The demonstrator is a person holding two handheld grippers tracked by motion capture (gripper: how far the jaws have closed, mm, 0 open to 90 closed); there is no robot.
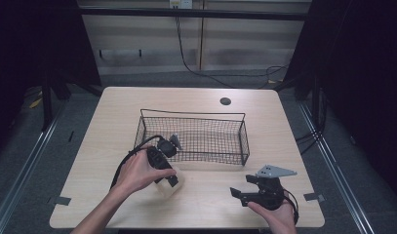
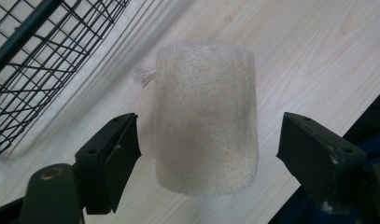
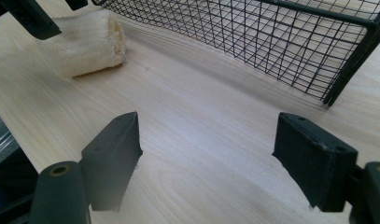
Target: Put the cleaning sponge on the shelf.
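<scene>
A pale beige loofah sponge (image 2: 206,116) lies on the wooden table (image 1: 113,117), just in front of the black wire basket (image 1: 196,136). My left gripper (image 2: 211,149) hangs over it, open, one jaw on each side and neither touching. From above, the sponge (image 1: 172,187) peeks out under that gripper (image 1: 168,176). My right gripper (image 1: 244,187) is open near the table's front right with bare wood between its jaws. In the right gripper view (image 3: 206,163) the sponge (image 3: 85,42) lies at the upper left.
The basket (image 3: 271,42) stands mid-table and looks empty. A round dark grommet (image 1: 225,101) sits at the back of the table. The front edge runs close behind both hands. Dark curtains and cables surround the table.
</scene>
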